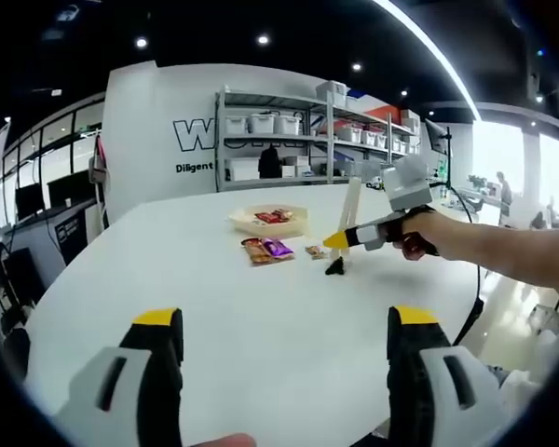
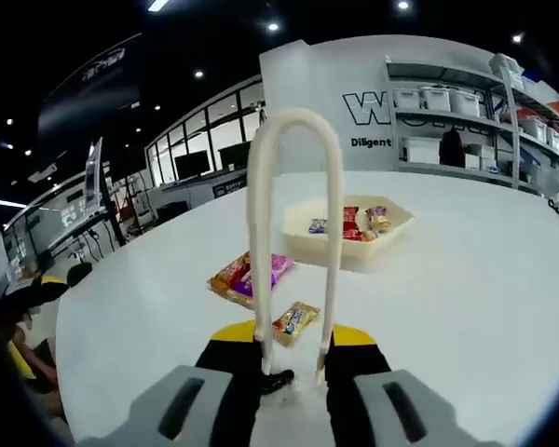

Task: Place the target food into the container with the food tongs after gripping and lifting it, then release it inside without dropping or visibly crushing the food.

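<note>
Right gripper view: the right hand-held gripper [image 2: 293, 358] squeezes cream plastic tongs [image 2: 293, 223] over a smooth white table [image 2: 466, 298]. Shiny snack packets [image 2: 250, 277] lie near a pale tray [image 2: 349, 244]. The left hand-held gripper [image 1: 284, 349] is wide apart.

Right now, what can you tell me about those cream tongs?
The food tongs are a cream, plastic-looking strip bent into a tall U, loop uppermost. The right gripper holds them between its yellow-tipped jaws, one arm against each jaw. They stand about upright over the white table, arms apart, with a small wrapped snack lying between their lower ends.
</note>
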